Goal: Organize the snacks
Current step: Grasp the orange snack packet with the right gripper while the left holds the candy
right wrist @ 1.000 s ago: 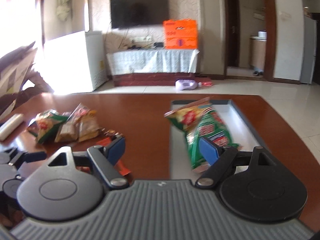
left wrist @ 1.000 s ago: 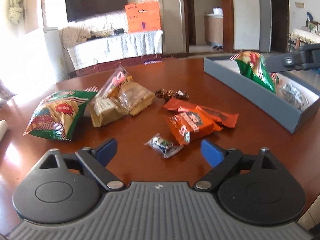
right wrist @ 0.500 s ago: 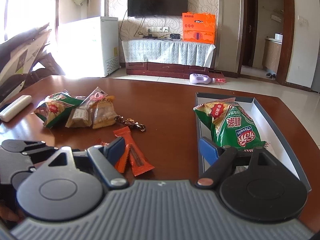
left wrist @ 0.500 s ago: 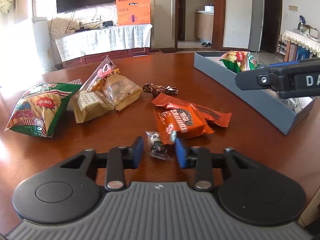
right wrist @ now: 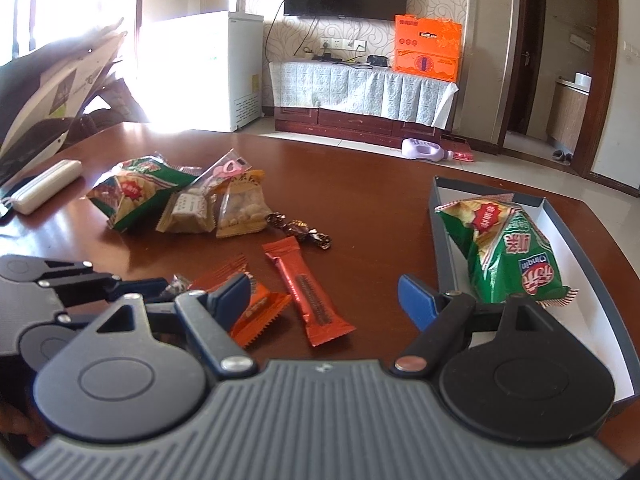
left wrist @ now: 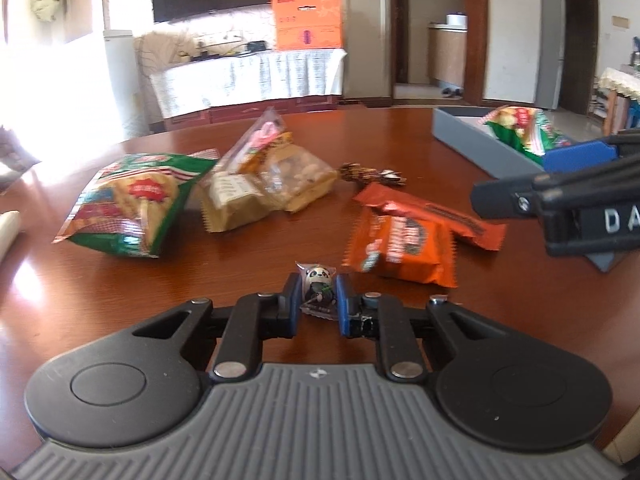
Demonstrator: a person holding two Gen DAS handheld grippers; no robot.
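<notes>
panda candy lies low on the counter, pinched by the left gripper; lift it straight, gently, toward the grey tray. right gripper fingers are spread, holding nothing.

From the right wrist, the left tongs cover most of the small candy, and their own tips are partly hidden. The grey tray runs behind the gripper body. In the left wrist view, print on the orange packet is perhaps too blurred to read.
</notes>
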